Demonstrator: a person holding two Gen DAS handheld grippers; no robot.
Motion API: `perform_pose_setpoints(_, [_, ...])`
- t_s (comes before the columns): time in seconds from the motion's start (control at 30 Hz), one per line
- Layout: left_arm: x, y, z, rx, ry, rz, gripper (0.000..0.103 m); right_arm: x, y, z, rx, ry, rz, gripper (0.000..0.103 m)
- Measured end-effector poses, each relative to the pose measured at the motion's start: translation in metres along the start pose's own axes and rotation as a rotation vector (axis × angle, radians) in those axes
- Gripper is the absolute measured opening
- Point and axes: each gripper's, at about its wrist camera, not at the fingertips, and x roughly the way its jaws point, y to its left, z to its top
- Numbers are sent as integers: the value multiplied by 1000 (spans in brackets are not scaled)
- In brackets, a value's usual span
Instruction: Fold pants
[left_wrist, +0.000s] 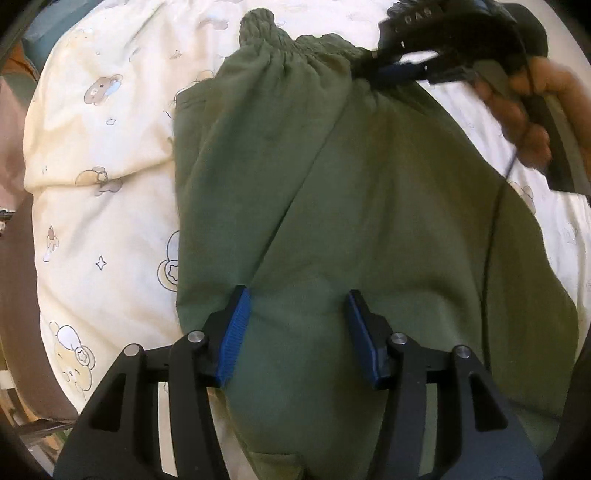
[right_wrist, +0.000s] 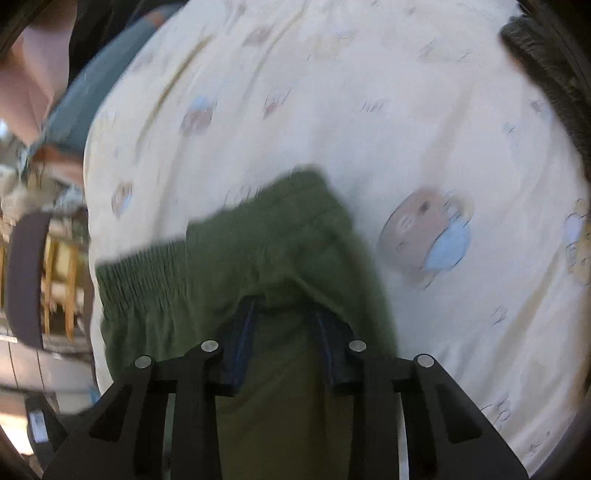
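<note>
**Ana:** Lying flat on the bedsheet, the green pants are spread with the gathered waistband at the far end, probably so a fold can be made along their length.

**Ben:** And the tongs?

**Ana:** The left gripper hangs over the lower cloth with its jaws apart; fabric sits between the blue pads, but they do not seem to press it. The right gripper is at the waistband corner, jaws drawn narrow with a ridge of cloth between them. Whether it is truly pinched, she cannot tell through the blur.

**Ben:** Why those two spots?

**Ana:** Likely one end each, to lift and carry one edge over.

**Ben:** What does each camera add?

**Ana:** The left one shows the whole garment and the person's hand on the right tool. The right one shows only the waistband close up, plus more of the sheet beyond.
</note>
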Motion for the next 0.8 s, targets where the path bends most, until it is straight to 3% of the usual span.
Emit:
perform_pose_setpoints(0.07, [-2, 5, 2, -31, 2, -16, 49, -18, 4, 3, 13, -37, -7, 35])
perform_pose_setpoints(0.13, [-6, 14, 2, -67, 6, -32, 49, -29, 11, 2, 6, -22, 71, 38])
perform_pose_setpoints(0.17, [-7, 14, 6, -89, 3, -43, 49, -32, 20, 1, -17, 1, 146, 38])
perform_pose_setpoints(0.27, [-9, 25, 8, -138, 0, -70, 49, -13, 42, -3, -107, 117, 231, 45])
perform_pose_setpoints(0.37, [-13, 34, -3, -155, 7, -78, 49, 17, 72, -3, -187, 145, 148, 47])
perform_pose_setpoints(0.53, [-18, 55, -20, -203, 21, -105, 50, 64, 95, 31, -144, 156, 75, 47])
perform_pose_setpoints(0.67, [-25, 54, -24, -166, 26, -94, 50, 42, 92, 44, -93, 133, 67, 46])
perform_pose_setpoints(0.8, [-44, 65, -27, -219, 0, -107, 50, -8, 85, 14, -189, 104, -23, 46])
